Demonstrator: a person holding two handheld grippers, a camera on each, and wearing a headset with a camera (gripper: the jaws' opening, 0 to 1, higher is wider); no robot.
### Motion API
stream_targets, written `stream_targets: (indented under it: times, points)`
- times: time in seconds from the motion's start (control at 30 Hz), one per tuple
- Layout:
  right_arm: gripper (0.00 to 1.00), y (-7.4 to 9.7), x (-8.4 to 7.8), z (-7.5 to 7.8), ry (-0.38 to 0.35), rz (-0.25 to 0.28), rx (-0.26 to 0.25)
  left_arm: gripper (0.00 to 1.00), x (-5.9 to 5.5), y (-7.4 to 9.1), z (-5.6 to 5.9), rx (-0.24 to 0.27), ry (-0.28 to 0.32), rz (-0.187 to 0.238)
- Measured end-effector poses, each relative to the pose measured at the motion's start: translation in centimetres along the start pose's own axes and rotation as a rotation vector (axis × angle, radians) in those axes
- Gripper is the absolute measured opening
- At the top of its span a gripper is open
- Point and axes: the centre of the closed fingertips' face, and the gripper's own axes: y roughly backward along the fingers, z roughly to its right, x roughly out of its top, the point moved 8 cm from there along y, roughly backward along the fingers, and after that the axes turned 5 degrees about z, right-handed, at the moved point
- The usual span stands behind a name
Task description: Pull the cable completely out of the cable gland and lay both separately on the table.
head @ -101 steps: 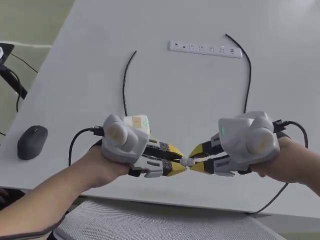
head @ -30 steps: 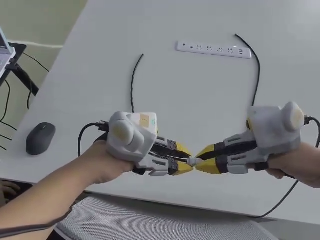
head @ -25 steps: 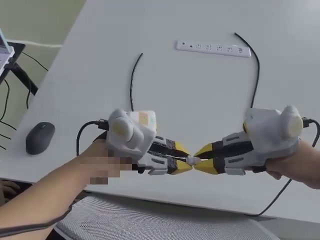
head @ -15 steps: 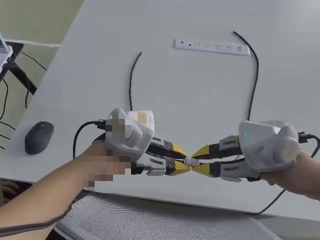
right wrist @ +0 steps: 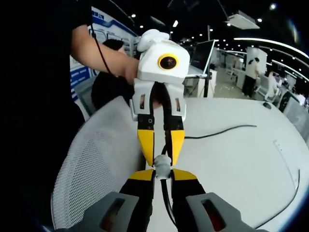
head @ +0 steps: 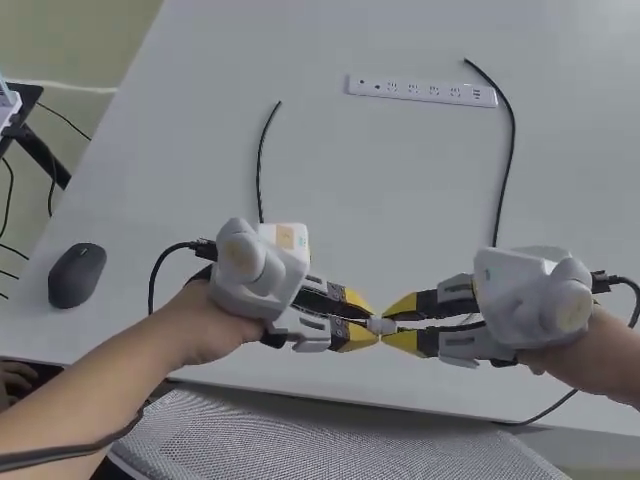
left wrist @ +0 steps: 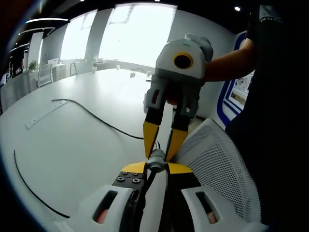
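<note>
- My left gripper [head: 360, 325] is clamped tight on the cable gland [head: 380, 325], held above the near edge of the table [head: 350, 180].
- Right gripper [head: 396, 326] meets it tip to tip, pinched on the same gland (cable [right wrist: 167, 195] trailing back between its jaws).

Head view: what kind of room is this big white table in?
Probably an office or meeting room: a long white table, a power strip lying on it, a computer mouse near its edge, and a mesh chair.
</note>
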Motion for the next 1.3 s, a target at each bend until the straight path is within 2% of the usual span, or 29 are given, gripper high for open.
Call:
stream_targets:
  times: [0.07,0.1,0.17,0.23,0.3,0.33,0.37,0.4,0.47,0.53,0.57,0.73,1.17,1.3]
  points:
    - [0.10,0.2,-0.1,0.1,-0.046,0.004,0.000,0.15,0.1,0.0,0.0,0.000,-0.004,0.006]
    - [0.14,0.3,-0.2,0.0,-0.110,0.005,0.020,0.15,0.1,0.0,0.0,0.002,-0.006,0.008]
    - [0.14,0.7,-0.3,0.3,-0.105,0.009,0.026,0.15,0.2,0.1,-0.1,0.003,-0.011,0.009]
    - [0.15,1.0,-0.3,0.2,-0.206,0.044,0.053,0.15,0.2,0.1,-0.1,0.002,-0.015,0.006]
    - [0.17,1.5,-0.4,0.9,-0.315,0.099,0.053,0.15,0.1,0.2,-0.1,-0.001,-0.022,0.003]
    - [0.16,1.6,-0.4,0.9,-0.342,0.111,0.066,0.15,0.1,0.2,-0.1,0.000,-0.033,0.002]
    - [0.16,1.8,-0.4,1.0,-0.427,0.137,0.101,0.15,0.2,0.2,0.0,0.000,-0.038,0.004]
    - [0.17,1.9,-0.5,1.2,-0.474,0.144,0.109,0.15,0.2,0.2,0.0,0.000,-0.043,0.006]
    - [0.22,1.9,-0.8,1.4,-0.600,0.154,0.157,0.15,0.3,0.2,0.1,-0.005,-0.075,0.012]
    - [0.23,1.8,-1.0,1.7,-0.651,0.187,0.187,0.15,0.2,0.2,0.2,-0.010,-0.097,0.007]
    - [0.24,1.6,-1.1,1.9,-0.706,0.212,0.194,0.15,0.3,0.1,0.2,-0.010,-0.108,0.008]
    - [0.18,1.0,-1.5,1.7,-0.763,0.185,0.263,0.15,0.5,0.1,0.2,-0.006,-0.133,0.011]
    - [0.10,0.5,-1.3,1.7,-0.835,0.230,0.298,0.15,0.8,0.2,0.1,-0.003,-0.137,0.009]
    - [0.09,0.4,-1.4,1.7,-0.834,0.220,0.306,0.15,0.8,0.1,0.1,-0.003,-0.141,0.004]
